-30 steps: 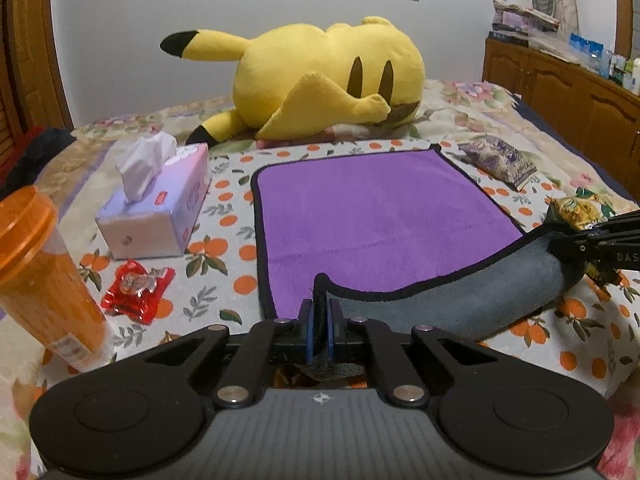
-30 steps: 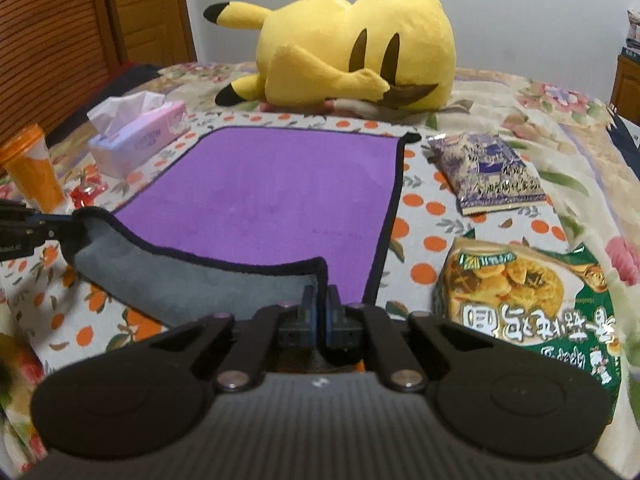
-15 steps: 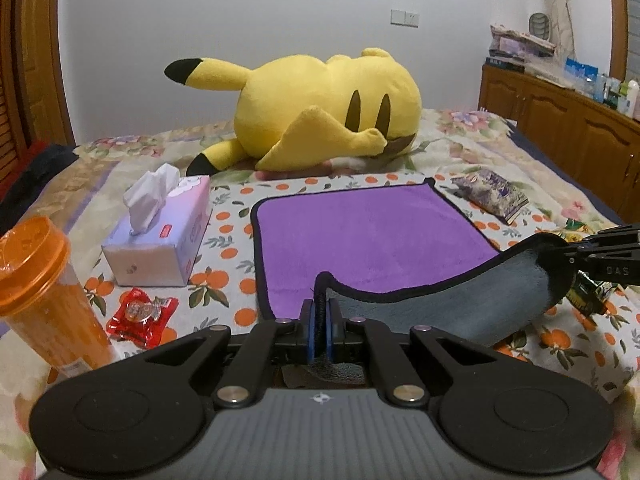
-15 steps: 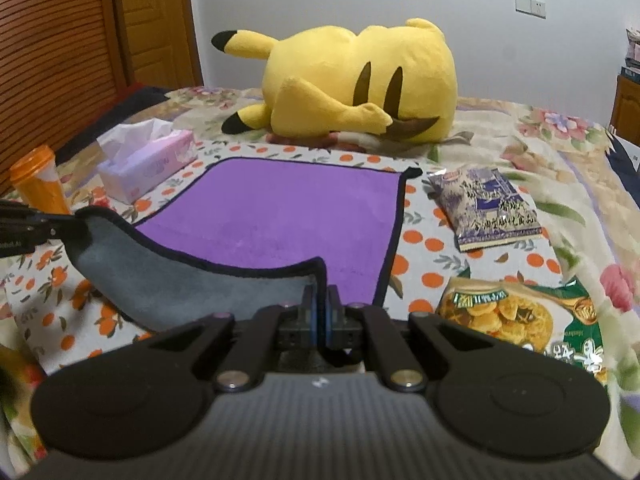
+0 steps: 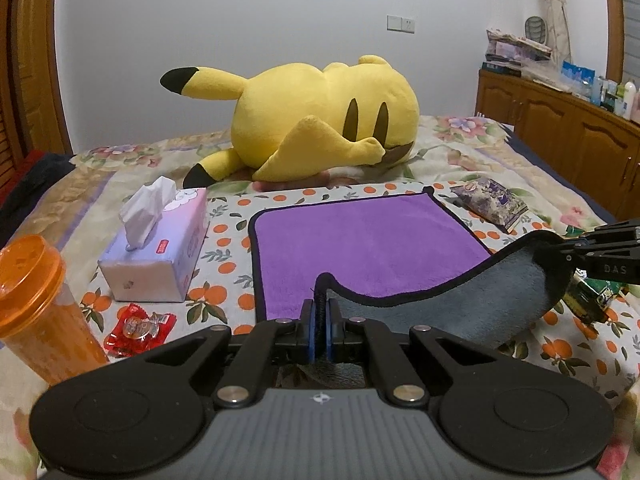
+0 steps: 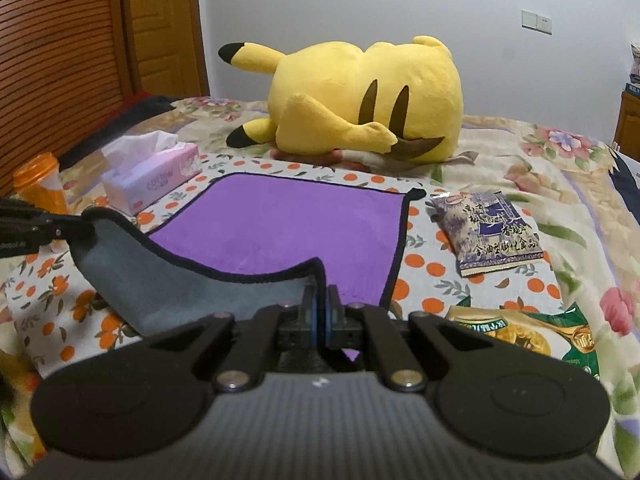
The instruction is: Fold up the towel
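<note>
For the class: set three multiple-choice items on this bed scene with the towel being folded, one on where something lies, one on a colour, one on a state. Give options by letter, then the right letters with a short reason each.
1. Where is the tissue box?
A. On the cabinet
B. On the bed, on the side of the towel where the orange cup stands
C. On top of the plush toy

2. What colour is the towel's lifted underside?
A. Grey
B. Yellow
C. White

3. How do the two grippers stand?
A. Both open above the towel
B. One open, one shut
C. Both shut on the towel's near corners

Answers:
1 B: the box sits between the towel and the orange cup.
2 A: the raised near edge shows grey, the top purple.
3 C: the left gripper and the right gripper each pinch a black-trimmed corner.
</note>
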`<action>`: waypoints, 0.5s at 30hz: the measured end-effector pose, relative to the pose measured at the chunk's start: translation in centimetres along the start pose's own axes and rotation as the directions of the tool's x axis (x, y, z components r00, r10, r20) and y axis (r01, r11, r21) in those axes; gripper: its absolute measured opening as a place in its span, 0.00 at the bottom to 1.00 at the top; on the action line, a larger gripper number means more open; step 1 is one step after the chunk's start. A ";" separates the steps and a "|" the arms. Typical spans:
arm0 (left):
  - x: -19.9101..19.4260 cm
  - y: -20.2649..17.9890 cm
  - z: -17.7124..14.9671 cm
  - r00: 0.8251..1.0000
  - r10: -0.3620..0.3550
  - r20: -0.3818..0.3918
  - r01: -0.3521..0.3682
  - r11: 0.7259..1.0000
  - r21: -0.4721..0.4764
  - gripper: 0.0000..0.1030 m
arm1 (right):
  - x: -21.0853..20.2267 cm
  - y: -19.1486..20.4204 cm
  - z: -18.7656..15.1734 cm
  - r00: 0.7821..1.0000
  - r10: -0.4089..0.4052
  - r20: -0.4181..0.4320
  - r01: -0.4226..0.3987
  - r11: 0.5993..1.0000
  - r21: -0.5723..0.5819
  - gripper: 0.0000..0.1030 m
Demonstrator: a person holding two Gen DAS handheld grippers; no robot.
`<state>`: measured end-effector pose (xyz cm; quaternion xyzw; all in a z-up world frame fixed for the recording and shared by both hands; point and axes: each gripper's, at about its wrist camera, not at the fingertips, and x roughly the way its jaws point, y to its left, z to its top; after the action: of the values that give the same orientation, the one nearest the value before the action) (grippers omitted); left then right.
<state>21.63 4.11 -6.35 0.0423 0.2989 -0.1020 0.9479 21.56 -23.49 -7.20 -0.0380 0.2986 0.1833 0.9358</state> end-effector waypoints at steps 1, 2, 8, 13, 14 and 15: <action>0.0 0.0 0.1 1.000 0.000 0.002 0.000 1.000 0.002 0.05 | 0.0 0.0 0.0 1.000 -0.001 0.002 0.001 1.000 -0.002 0.04; 0.1 -0.1 0.1 1.000 0.001 0.004 -0.001 1.000 0.004 0.05 | 0.0 0.0 0.1 1.000 -0.001 0.004 0.001 1.000 -0.005 0.04; -0.2 -0.3 1.1 1.000 -0.011 0.025 0.011 1.000 0.012 0.05 | -0.1 0.0 1.0 1.000 -0.005 0.030 0.006 1.000 -0.025 0.04; -0.2 -0.5 2.1 0.999 -0.021 0.041 0.020 1.000 0.018 0.05 | 0.1 -0.1 1.9 0.999 -0.011 0.040 0.013 0.999 -0.046 0.04; -0.2 -0.5 2.4 0.999 -0.025 0.046 0.024 1.000 0.015 0.05 | 0.1 -0.1 2.1 0.999 -0.012 0.039 0.013 0.999 -0.048 0.04; -0.2 -0.5 2.6 0.998 -0.025 0.051 0.024 1.000 0.015 0.05 | 0.2 -0.2 2.3 0.999 -0.012 0.044 0.014 0.999 -0.051 0.04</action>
<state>22.79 3.32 -4.14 0.0428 0.2741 -0.1170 0.9536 23.01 -23.21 -5.47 -0.0597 0.2731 0.1856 0.9420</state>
